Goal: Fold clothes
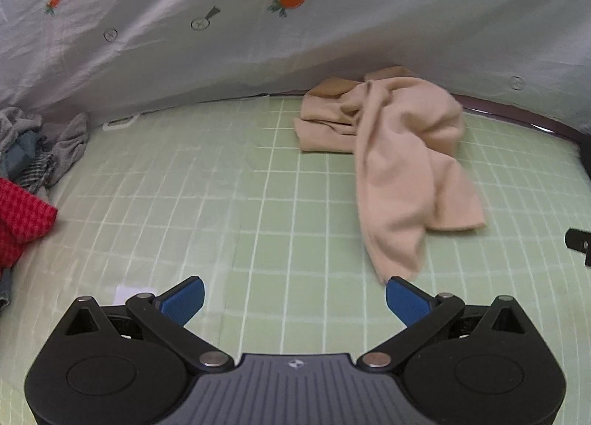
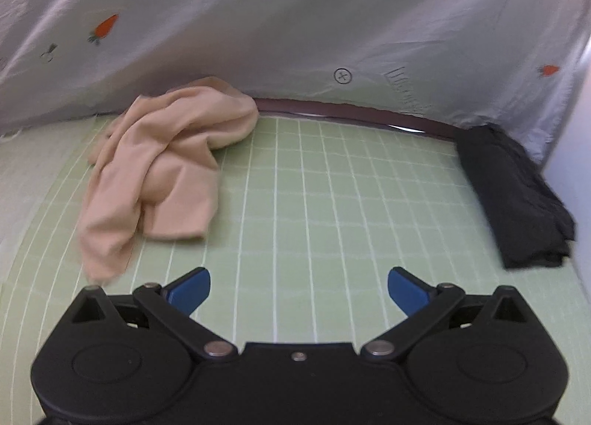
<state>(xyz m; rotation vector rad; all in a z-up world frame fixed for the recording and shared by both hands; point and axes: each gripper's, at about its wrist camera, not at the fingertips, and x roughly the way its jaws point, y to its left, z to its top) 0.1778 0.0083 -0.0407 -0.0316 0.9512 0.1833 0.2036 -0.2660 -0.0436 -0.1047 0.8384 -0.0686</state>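
A crumpled beige garment lies on the green grid mat, reaching from the back edge toward me; in the right wrist view the same beige garment sits left of centre. My left gripper is open and empty, its right blue pad just short of the garment's near tip. Over bare mat, my right gripper is open and holds nothing, with the garment's near end a little to its left.
A folded black garment lies at the mat's right edge. A pile of grey, striped and red clothes sits at the left edge. A white sheet with carrot prints hangs behind the mat. A black part shows at far right.
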